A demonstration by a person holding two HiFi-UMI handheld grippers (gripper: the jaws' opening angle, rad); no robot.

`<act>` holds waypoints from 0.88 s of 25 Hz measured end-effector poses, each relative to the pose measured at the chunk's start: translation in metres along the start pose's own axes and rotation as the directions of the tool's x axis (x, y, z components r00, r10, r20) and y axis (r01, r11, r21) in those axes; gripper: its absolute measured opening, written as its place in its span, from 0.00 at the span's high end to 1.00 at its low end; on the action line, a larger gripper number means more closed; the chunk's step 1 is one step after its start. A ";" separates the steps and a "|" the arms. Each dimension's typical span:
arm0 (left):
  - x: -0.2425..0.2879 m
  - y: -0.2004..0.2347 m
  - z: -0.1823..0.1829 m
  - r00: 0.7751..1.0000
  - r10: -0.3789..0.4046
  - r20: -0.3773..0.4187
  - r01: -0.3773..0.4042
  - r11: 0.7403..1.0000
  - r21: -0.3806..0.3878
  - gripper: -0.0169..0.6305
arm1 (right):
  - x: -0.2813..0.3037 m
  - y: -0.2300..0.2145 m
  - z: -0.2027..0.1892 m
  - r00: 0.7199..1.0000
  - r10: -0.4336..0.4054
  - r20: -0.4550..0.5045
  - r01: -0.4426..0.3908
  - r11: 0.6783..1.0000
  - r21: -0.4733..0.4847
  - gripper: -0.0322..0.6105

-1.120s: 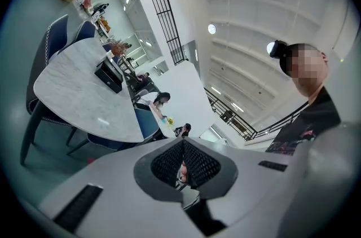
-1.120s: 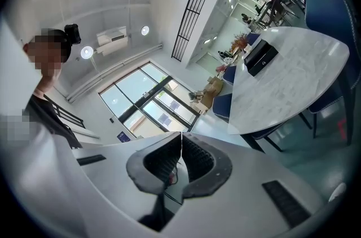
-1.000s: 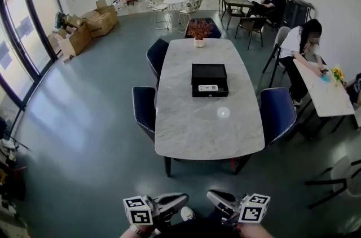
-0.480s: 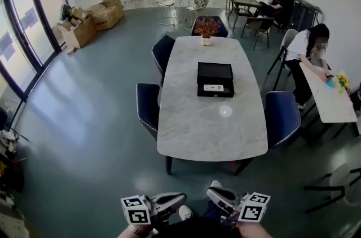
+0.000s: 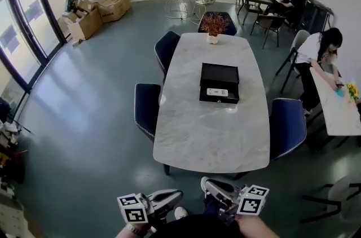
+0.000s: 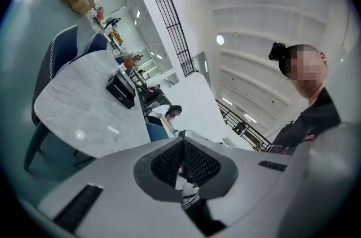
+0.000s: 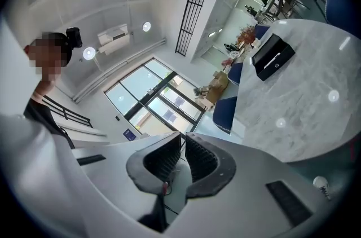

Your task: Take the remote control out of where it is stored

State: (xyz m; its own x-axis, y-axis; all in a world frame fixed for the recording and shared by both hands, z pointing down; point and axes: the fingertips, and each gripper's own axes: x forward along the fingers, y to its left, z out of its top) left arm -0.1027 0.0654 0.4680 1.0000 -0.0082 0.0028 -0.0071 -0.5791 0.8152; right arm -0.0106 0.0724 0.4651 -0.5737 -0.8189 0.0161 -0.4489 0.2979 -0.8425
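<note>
Head view: table [image 5: 211,135] now nearer, approach only. Remote control [image 5: 217,92] lies in black box [image 5: 220,72], untouched. Left gripper [image 5: 175,195] and right gripper [image 5: 208,184] pressed together, empty.

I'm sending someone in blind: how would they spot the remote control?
Find the long marble table flanked by blue chairs. Mid-table sits a black box; the remote control is the small white bar at its near edge, the only pale thing there.
</note>
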 end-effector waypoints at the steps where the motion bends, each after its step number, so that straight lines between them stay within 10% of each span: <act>1: 0.006 0.003 0.006 1.000 0.006 0.009 -0.006 1.000 0.002 0.96 | 0.003 -0.006 0.010 1.000 0.006 -0.008 -0.006 1.000 -0.003 0.93; 22: 0.088 0.055 0.091 0.979 0.137 0.152 -0.139 0.990 0.000 0.96 | 0.051 -0.145 0.202 0.994 -0.058 -0.088 0.041 0.982 -0.184 0.90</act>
State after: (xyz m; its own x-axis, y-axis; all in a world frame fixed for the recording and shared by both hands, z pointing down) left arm -0.0160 -0.0417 0.4601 0.9771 -0.2113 0.0270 -0.1461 -0.5724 0.8069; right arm 0.1641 -0.1114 0.4795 -0.6049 -0.7883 0.1127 -0.5906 0.3492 -0.7275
